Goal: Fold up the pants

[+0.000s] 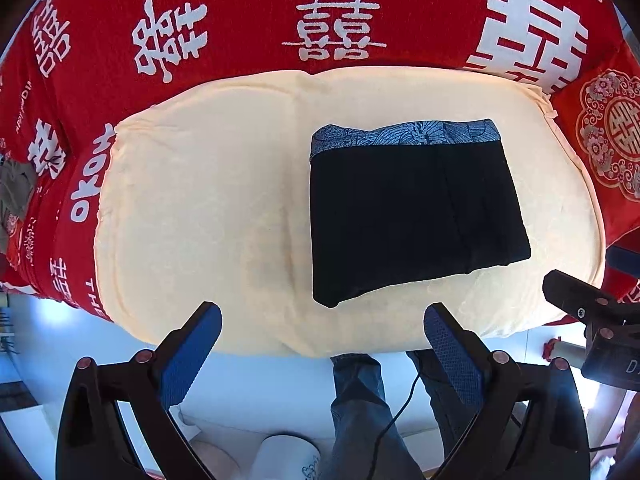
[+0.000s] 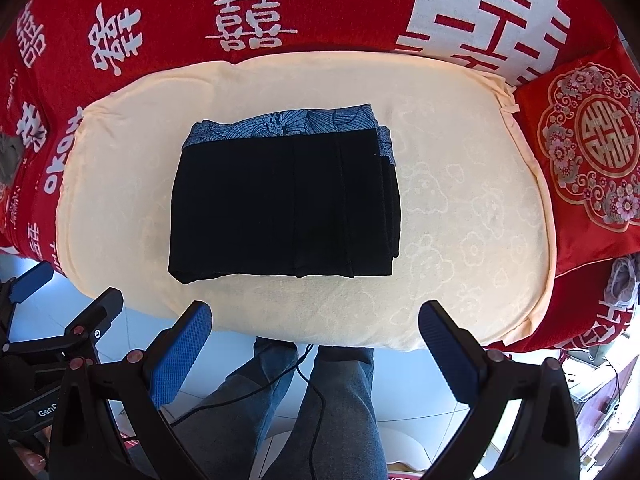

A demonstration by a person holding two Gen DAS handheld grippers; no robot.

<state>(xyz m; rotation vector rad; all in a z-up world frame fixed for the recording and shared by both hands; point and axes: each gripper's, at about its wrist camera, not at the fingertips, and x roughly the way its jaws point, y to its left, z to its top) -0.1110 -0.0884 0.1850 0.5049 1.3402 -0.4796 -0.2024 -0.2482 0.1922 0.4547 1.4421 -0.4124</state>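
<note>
The black pants [image 1: 412, 216] lie folded into a compact rectangle on a cream blanket [image 1: 208, 200], with a blue patterned waistband [image 1: 400, 136] along the far edge. In the right wrist view the folded pants [image 2: 280, 208] sit just left of the blanket's [image 2: 460, 208] middle. My left gripper [image 1: 322, 316] hangs open above the blanket's near edge, left of the pants, holding nothing. My right gripper [image 2: 316, 314] is also open and empty, just short of the pants' near edge. Each gripper's body shows at the side of the other's view.
A red bedspread [image 1: 240, 8] with white characters covers the bed around the blanket. A red embroidered cushion [image 2: 588, 168] lies at the right. A person's legs in jeans [image 2: 332, 408] stand on the pale tiled floor below, with a black cable [image 2: 312, 380] hanging.
</note>
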